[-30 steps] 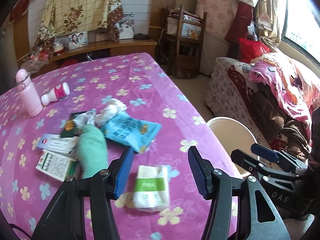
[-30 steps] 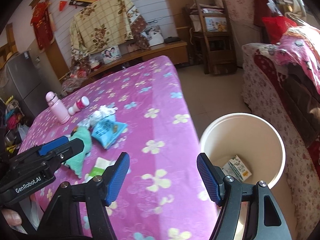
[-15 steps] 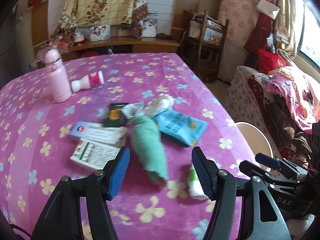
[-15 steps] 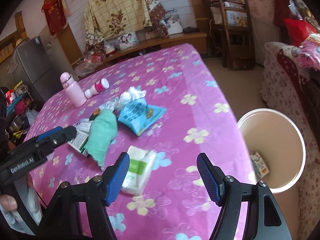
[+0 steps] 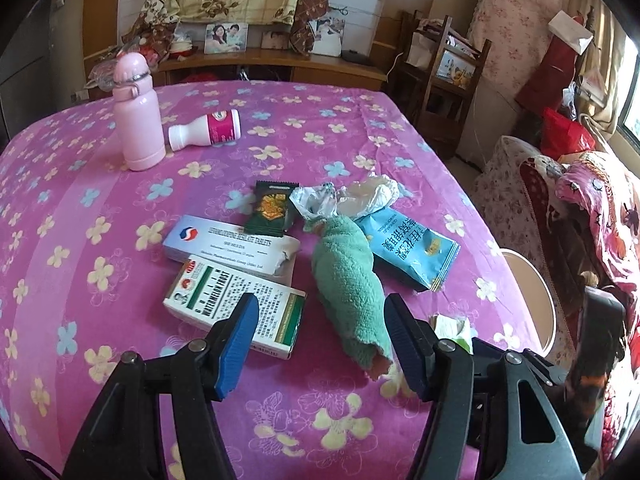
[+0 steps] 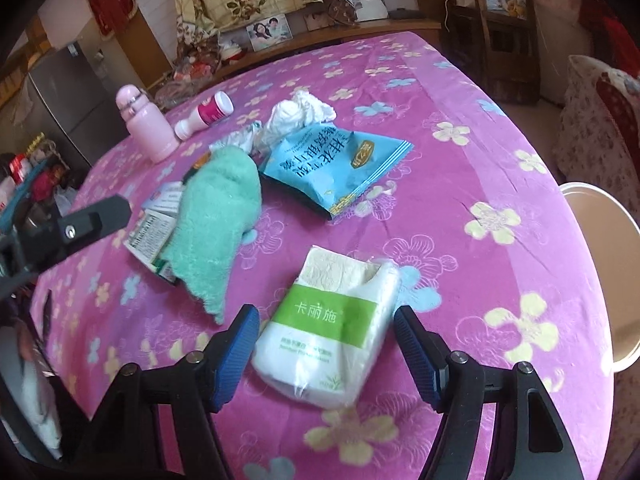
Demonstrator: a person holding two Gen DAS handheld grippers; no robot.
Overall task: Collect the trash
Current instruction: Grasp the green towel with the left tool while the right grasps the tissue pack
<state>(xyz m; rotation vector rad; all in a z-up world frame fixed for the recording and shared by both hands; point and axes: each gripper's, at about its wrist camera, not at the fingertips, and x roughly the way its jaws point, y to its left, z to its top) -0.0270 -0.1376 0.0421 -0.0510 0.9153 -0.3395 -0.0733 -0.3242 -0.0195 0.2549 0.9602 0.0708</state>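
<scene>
Trash lies on the pink flowered tablecloth (image 5: 100, 200). My left gripper (image 5: 320, 304) is open above the near end of a rolled green cloth (image 5: 344, 272), its left finger over a corner of the white-and-green box (image 5: 216, 300). Behind these lie a blue-and-white box (image 5: 228, 244), a dark sachet (image 5: 270, 208), crumpled wrappers (image 5: 360, 196) and a blue snack bag (image 5: 408, 248). My right gripper (image 6: 326, 316) is open, its blue pads either side of a tissue pack (image 6: 328, 332) with a green band, not pressing on it.
A pink bottle (image 5: 138, 120) stands at the back left with a small white bottle (image 5: 208, 130) lying beside it. A cream bin (image 6: 604, 272) stands off the table's right edge. A sofa with bedding is further right; a shelf and chair are behind.
Both grippers swung left, away from the bin. The left went from over the tissue pack to over the cloth and box, jaws a little wider. The right now straddles the tissue pack.
</scene>
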